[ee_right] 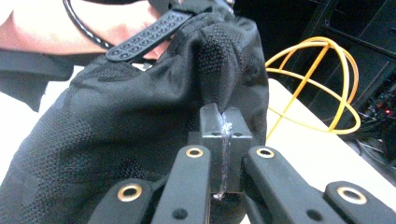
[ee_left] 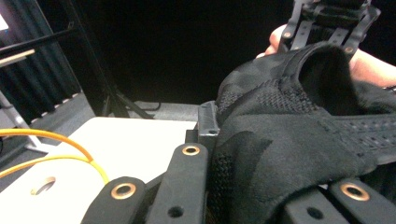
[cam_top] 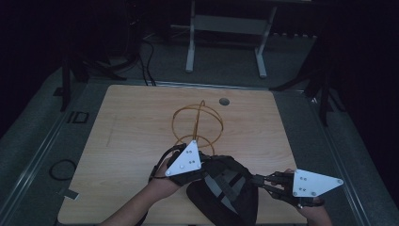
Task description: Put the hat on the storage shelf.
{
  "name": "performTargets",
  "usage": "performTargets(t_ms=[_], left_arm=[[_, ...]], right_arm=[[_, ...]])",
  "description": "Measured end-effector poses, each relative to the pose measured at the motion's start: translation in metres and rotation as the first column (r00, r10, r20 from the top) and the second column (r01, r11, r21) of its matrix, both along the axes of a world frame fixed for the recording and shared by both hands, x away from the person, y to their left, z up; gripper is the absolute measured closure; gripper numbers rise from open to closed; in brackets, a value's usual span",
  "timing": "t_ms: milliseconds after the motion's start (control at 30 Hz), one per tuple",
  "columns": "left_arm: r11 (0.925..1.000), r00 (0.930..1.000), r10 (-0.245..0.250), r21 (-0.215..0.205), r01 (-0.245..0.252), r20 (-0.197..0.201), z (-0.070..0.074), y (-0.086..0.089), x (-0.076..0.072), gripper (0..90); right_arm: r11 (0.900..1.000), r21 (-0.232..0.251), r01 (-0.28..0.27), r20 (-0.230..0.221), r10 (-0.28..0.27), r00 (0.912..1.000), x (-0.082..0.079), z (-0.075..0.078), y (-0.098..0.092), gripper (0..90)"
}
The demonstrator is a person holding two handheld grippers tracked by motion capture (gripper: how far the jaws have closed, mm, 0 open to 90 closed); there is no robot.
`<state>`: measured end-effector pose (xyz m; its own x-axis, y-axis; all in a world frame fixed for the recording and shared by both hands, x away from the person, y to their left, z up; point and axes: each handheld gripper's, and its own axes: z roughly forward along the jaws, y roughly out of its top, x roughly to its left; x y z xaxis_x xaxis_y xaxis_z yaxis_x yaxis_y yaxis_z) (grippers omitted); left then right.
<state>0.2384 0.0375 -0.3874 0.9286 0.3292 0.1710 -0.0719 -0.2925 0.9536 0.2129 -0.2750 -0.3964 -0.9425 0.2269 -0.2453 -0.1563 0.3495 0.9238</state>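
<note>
Dim room. Wooden table [cam_top: 131,141], pale top, with a round grommet hole [cam_top: 224,101] near its far edge.

Black cap [cam_top: 226,188] at the near edge of the table, centre-right, held between both grippers. Mesh panels and a perforated strap [ee_right: 149,35] on it. In the high view it lies between the two hands, near rim hanging just past the table edge.

Left gripper [cam_top: 200,167]: at the cap's left side, grey three-cornered plate up. In the left gripper view its jaws are closed together with cap fabric bunched against and over them; the fingertip [ee_left: 208,119] pokes out at the fabric's edge. Clamped on the cap.

Right gripper [cam_top: 256,180]: comes in from the right and points left at the cap's right side. In the right gripper view the two pads [ee_right: 210,123] are pressed flat together, with a pinch of cap fabric rising from between their tips. Clamped on the cap too.

Yellow wire frame [cam_top: 197,125]: rounded hoops crossing like a dome, standing on the table just beyond the cap, near mid-table. Whether it touches the cap cannot be told.

Person's hands [cam_top: 164,181] hold the grippers; forearms enter from the bottom edge.

Beyond the table: a white stand [cam_top: 190,47] and loose cables on the floor.
</note>
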Motion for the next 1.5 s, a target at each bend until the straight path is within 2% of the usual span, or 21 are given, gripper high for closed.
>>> performTargets(t_ms=[267, 367, 400, 433, 533, 633, 733, 800, 1000, 1067, 1100, 1133, 1167, 1200, 1267, 1300, 1333, 1367, 1400, 1467, 1500], left_arm=[[0.9995, 0.9996, 0.027, 0.019, -0.027, -0.003, 0.000, 0.001, 0.002, 87.6], [0.9987, 0.9992, 0.041, 0.030, -0.041, -0.001, 0.001, 0.001, 0.002, 81.8], [0.9980, 0.9987, 0.051, 0.038, -0.050, -0.002, 0.001, 0.001, 0.002, 73.1], [0.9968, 0.9971, 0.075, 0.029, -0.075, -0.013, 0.001, 0.002, 0.003, 70.4], [0.9964, 0.9959, 0.085, 0.010, -0.084, -0.031, 0.001, 0.006, 0.005, 64.1], [0.9934, 0.9930, 0.114, 0.014, -0.114, -0.030, 0.001, 0.009, 0.004, 59.9], [0.9930, 0.9926, 0.117, 0.019, -0.117, -0.032, 0.001, 0.011, 0.003, 58.5], [0.9913, 0.9904, 0.131, 0.009, -0.131, -0.044, 0.001, 0.015, 0.004, 55.8], [0.9839, 0.9817, 0.179, 0.017, -0.178, -0.066, -0.004, 0.031, 0.004, 43.0], [0.9799, 0.9768, 0.199, 0.025, -0.198, -0.078, -0.008, 0.037, 0.005, 40.9], [0.9748, 0.9705, 0.223, 0.031, -0.221, -0.092, -0.012, 0.045, 0.004, 37.0], [0.9748, 0.9705, 0.223, 0.031, -0.221, -0.092, -0.012, 0.045, 0.004, 34.1], [0.9683, 0.9630, 0.250, 0.031, -0.248, -0.101, -0.016, 0.051, 0.004, 31.5], [0.9654, 0.9596, 0.261, 0.032, -0.259, -0.106, -0.019, 0.055, 0.003, 29.9], [0.9634, 0.9572, 0.268, 0.031, -0.266, -0.109, -0.020, 0.058, 0.003, 24.6], [0.9532, 0.9475, 0.302, 0.032, -0.301, -0.105, -0.024, 0.064, 0.003, 24.6], [0.9522, 0.9456, 0.306, 0.030, -0.304, -0.112, -0.026, 0.067, 0.003, 18.2], [0.9522, 0.9456, 0.306, 0.030, -0.304, -0.112, -0.026, 0.067, 0.003, 16.1], [0.9376, 0.9316, 0.348, 0.024, -0.347, -0.106, -0.033, 0.075, 0.002, 14.2], [0.9196, 0.9155, 0.393, 0.049, -0.390, -0.087, -0.040, 0.080, 0.001, 8.7], [0.9157, 0.9120, 0.402, 0.055, -0.398, -0.083, -0.043, 0.082, 0.001, 6.7]], right_arm=[[0.999, 0.032, 0.007, -0.037, -0.006, 0.9993, 0.003, 0.002, -0.003, 90.0], [0.999, 0.038, 0.006, -0.047, -0.005, 0.9989, 0.003, 0.003, -0.004, 90.0], [0.999, 0.047, 0.011, -0.053, -0.009, 0.9985, 0.003, 0.004, -0.006, 90.0], [0.998, 0.056, 0.010, -0.054, -0.007, 0.9985, 0.003, 0.005, -0.008, 90.0], [0.998, 0.062, 0.026, -0.053, -0.022, 0.9984, 0.002, 0.007, -0.011, 90.0], [0.995, 0.076, 0.066, -0.047, -0.063, 0.9969, 0.002, 0.011, -0.019, 90.0], [0.993, 0.074, 0.096, -0.049, -0.092, 0.9945, 0.002, 0.014, -0.023, 90.0], [0.992, 0.075, 0.100, -0.050, -0.097, 0.9940, 0.003, 0.014, -0.025, 90.0], [0.978, 0.094, 0.185, -0.064, -0.179, 0.9817, 0.006, 0.017, -0.040, 90.0], [0.976, 0.098, 0.194, -0.066, -0.189, 0.9798, 0.007, 0.018, -0.042, 90.0], [0.968, 0.105, 0.227, -0.060, -0.222, 0.9733, 0.007, 0.021, -0.046, 90.0], [0.968, 0.105, 0.227, -0.060, -0.222, 0.9733, 0.007, 0.021, -0.046, 90.0], [0.961, 0.118, 0.251, -0.054, -0.246, 0.9677, 0.008, 0.025, -0.051, 90.0], [0.957, 0.123, 0.262, -0.056, -0.257, 0.9647, 0.009, 0.027, -0.052, 90.0], [0.953, 0.126, 0.276, -0.047, -0.273, 0.9610, 0.010, 0.029, -0.054, 90.0], [0.950, 0.131, 0.285, -0.045, -0.281, 0.9586, 0.011, 0.031, -0.055, 90.0], [0.943, 0.139, 0.302, -0.044, -0.299, 0.9532, 0.013, 0.035, -0.057, 90.0], [0.943, 0.139, 0.302, -0.044, -0.299, 0.9532, 0.013, 0.035, -0.057, 90.0], [0.932, 0.140, 0.334, -0.035, -0.332, 0.9425, 0.018, 0.041, -0.059, 90.0], [0.923, 0.142, 0.357, -0.032, -0.356, 0.9339, 0.021, 0.045, -0.059, 90.0], [0.921, 0.140, 0.363, -0.031, -0.363, 0.9314, 0.023, 0.047, -0.059, 90.0]])
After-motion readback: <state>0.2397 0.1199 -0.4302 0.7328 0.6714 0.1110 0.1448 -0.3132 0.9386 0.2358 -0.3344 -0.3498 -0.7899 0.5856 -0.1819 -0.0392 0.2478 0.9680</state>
